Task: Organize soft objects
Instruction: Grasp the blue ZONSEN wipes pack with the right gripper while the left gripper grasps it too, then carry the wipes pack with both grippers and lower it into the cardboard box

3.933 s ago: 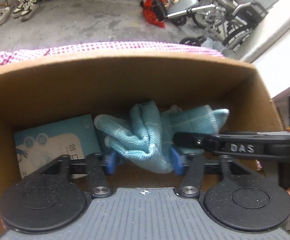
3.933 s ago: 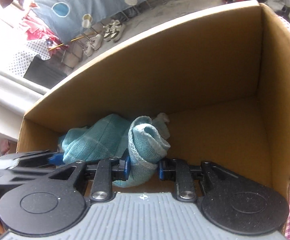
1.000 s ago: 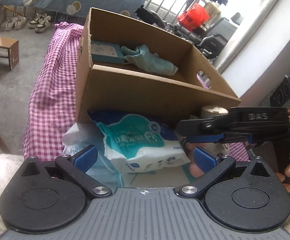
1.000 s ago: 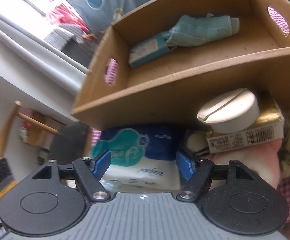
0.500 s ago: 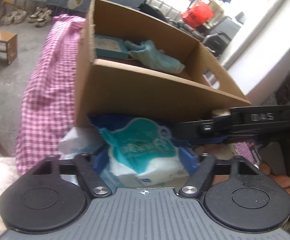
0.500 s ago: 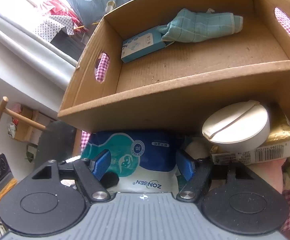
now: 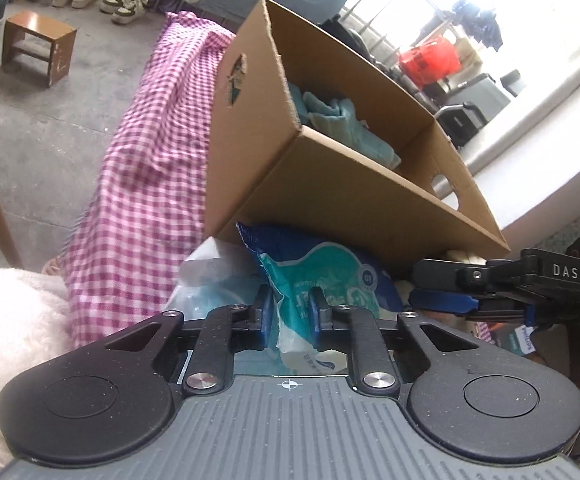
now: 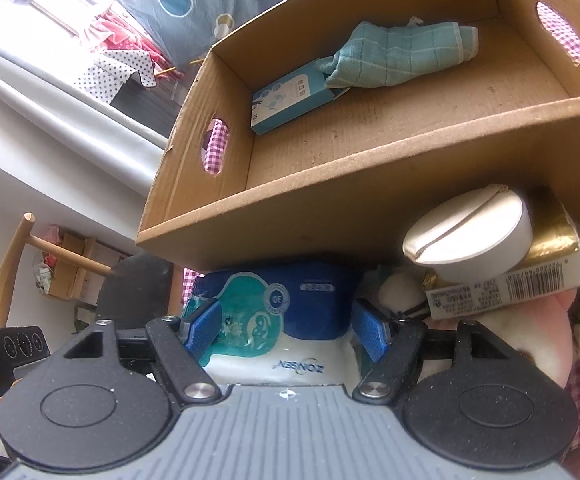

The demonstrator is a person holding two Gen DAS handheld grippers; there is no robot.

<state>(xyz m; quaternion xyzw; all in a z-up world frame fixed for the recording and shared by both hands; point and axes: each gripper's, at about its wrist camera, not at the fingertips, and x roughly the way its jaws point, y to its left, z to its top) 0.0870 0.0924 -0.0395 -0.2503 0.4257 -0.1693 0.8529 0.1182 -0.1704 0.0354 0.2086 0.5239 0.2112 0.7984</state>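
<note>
A soft blue-and-teal wipes pack [image 7: 322, 276] lies just in front of the cardboard box [image 7: 330, 192]. My left gripper [image 7: 290, 316] is shut on the pack's near edge. In the right wrist view the same pack [image 8: 286, 312] sits between the open pads of my right gripper [image 8: 286, 330], which straddles it without pinching. Inside the box [image 8: 370, 208] a teal cloth [image 8: 402, 54] lies against the far wall, partly over a small teal carton [image 8: 290, 96]. The cloth also shows in the left wrist view [image 7: 346, 128].
A white round lidded tub [image 8: 470, 232] sits on a gold-and-white carton [image 8: 530, 280] right of the pack, beside a pink plush thing [image 8: 546, 336]. A pink checked cloth [image 7: 142, 184] covers the surface. A clear plastic bag [image 7: 210, 276] lies left of the pack.
My left gripper has shut on the wipes pack's near edge; half a second ago its pads were wider around it. The right gripper has stayed open around the pack.
</note>
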